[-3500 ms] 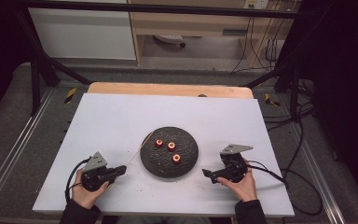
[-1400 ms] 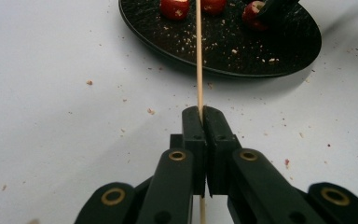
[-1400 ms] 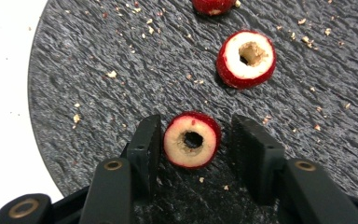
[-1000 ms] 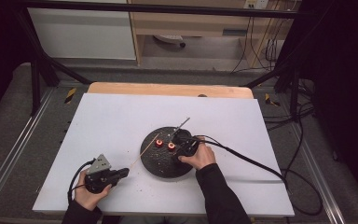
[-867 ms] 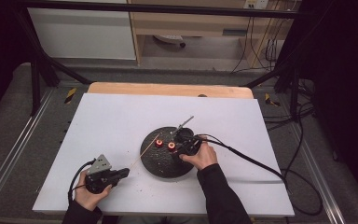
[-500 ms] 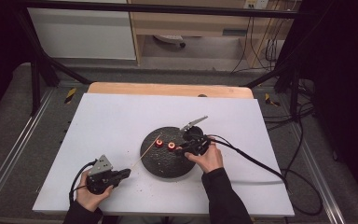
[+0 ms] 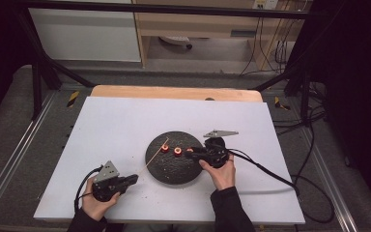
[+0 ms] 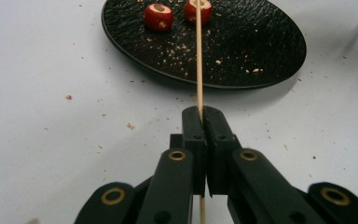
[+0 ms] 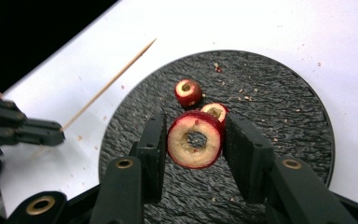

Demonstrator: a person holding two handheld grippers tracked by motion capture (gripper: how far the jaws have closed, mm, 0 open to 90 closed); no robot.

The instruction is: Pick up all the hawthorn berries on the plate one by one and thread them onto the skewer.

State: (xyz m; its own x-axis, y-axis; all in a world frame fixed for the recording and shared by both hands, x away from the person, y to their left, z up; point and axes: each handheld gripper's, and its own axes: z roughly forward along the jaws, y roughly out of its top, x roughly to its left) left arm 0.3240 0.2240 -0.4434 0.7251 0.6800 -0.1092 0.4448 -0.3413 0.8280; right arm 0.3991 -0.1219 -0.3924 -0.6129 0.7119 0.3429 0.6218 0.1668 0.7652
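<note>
right gripper (image 7: 189,153) drawn back, lifting cored fruit (image 9: 195,139), skewer (image 8: 198,56) unmoved

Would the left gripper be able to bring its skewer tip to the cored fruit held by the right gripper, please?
Probably yes: the skewer, clamped in the left gripper, already points over the plate, and nothing stands between it and the fruit in the right gripper.

it looked like a lab: a white table (image 7: 125,121) inside a black metal frame (image 7: 38,72), loose cables (image 7: 270,53) behind.
</note>
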